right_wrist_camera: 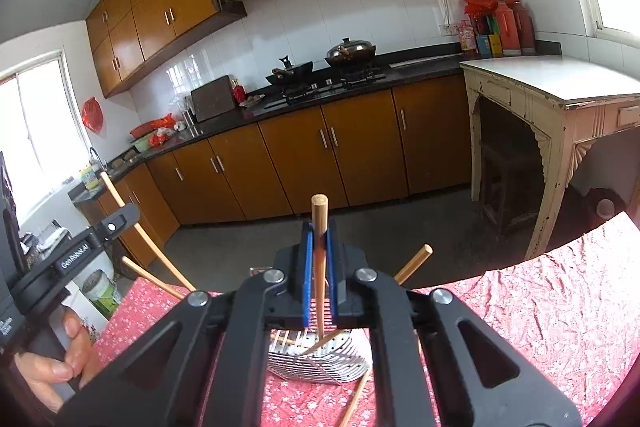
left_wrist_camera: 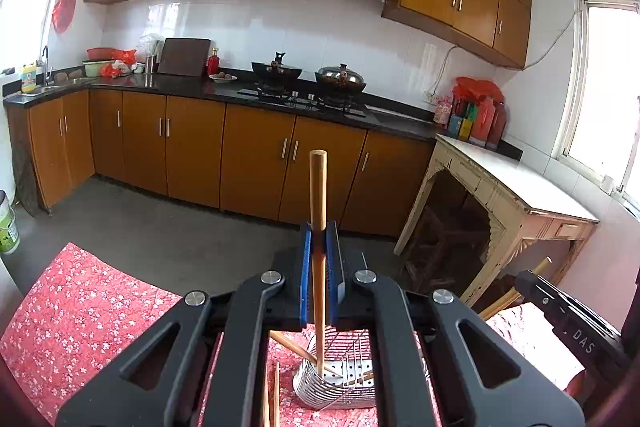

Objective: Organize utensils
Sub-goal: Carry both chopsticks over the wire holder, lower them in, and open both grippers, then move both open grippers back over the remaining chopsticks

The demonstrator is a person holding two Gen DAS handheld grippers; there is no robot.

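So a wooden chopstick (left_wrist_camera: 318,227) is clamped upright in the left gripper (left_wrist_camera: 319,251), and a second chopstick (right_wrist_camera: 319,251) is pinched the same way by the right gripper (right_wrist_camera: 319,255). The metal utensil holder (left_wrist_camera: 340,379) is sat on the red floral cloth (left_wrist_camera: 80,307) right below both. Each stick's long axis is pointed down into it already, tips apparently inside, left maybe deeper.

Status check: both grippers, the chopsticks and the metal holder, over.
Left gripper shut on a chopstick. Right gripper shut on another chopstick. Both tips over the metal chopstick holder. Loose chopsticks on the red cloth; nothing blocking.
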